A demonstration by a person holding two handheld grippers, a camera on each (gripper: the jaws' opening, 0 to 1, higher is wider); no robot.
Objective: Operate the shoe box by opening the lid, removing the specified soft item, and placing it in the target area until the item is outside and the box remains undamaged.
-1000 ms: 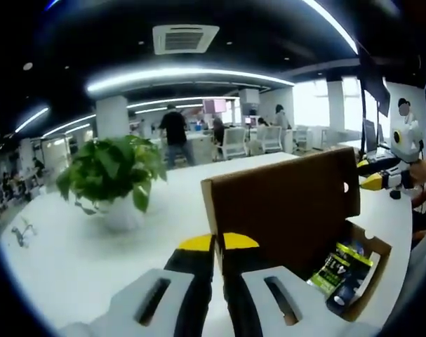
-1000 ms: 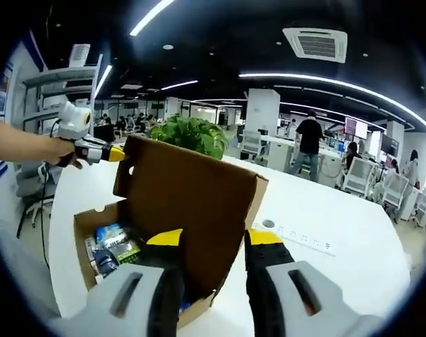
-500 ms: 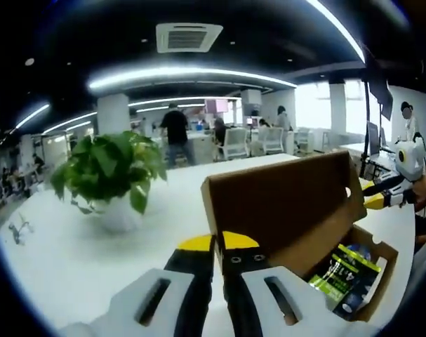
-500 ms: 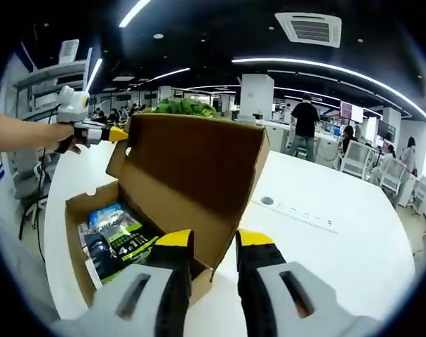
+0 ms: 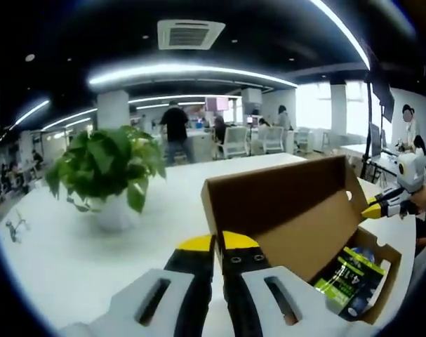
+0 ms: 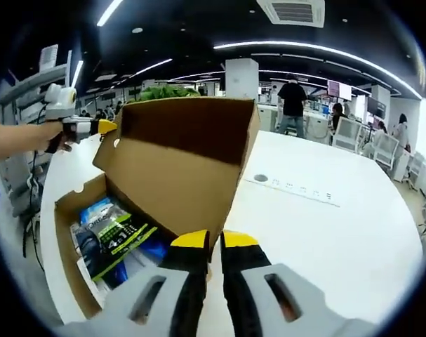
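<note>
Both hand-held grippers (jaws nearly closed) face the open shoe box (image 6: pixel 177 168); left gripper view adds a potted plant (image 5: pixel 104 172).

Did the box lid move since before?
Yes. In the right gripper view the lid has swung further back and open, its top edge tipping toward the power strip on the table, uncovering more of the packet inside.
</note>
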